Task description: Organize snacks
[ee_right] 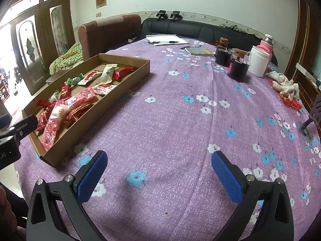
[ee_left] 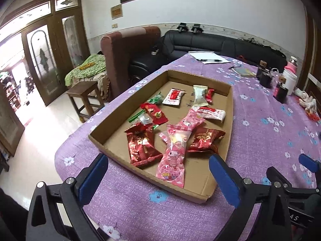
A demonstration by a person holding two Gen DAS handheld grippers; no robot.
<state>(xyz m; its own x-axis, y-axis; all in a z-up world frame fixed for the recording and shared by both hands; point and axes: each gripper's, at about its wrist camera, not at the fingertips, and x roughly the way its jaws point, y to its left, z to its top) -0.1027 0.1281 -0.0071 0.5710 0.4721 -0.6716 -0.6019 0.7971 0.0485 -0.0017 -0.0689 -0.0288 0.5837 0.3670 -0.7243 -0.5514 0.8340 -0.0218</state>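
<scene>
Shallow cardboard tray [ee_left: 228, 108] on a table covered with a purple floral cloth [ee_right: 170, 120], set toward the table's left edge; open-topped, holding all visible wrapped snacks. Contents, nearest end first: one large pink cartoon-print packet [ee_left: 173, 156] lying lengthwise, overlapping a second pink packet [ee_left: 188, 122] beyond it; one dark red foil packet [ee_left: 140, 146] to its left, touching it; another dark red foil packet [ee_left: 204, 140] to its right, partly under the pink ones. Mid-tray: a flat red packet [ee_left: 154, 113], a clear sachet with green trim [ee_left: 140, 117] beside it, a white-and-red packet [ee_left: 210, 112]. Far end: a green-wrapped sweet [ee_left: 155, 99], a white packet with a red label [ee_left: 173, 96], a cream packet [ee_left: 198, 95], a small red packet [ee_left: 209, 95] touching the cream one. Left gripper [ee_left: 158, 172]: blue-padded jaws spread wide, nothing between them, poised over the tray's near end. Right gripper [ee_right: 159, 172]: jaws likewise spread wide, empty, over bare cloth to the right of the tray and well apart from it. Elsewhere on the table, far side: papers with a pen [ee_right: 163, 40], a notebook [ee_right: 198, 51], two black pots [ee_right: 230, 62], a white tub [ee_right: 258, 60], a pink-sleeved flask [ee_right: 266, 44], white gloves [ee_right: 286, 84].
</scene>
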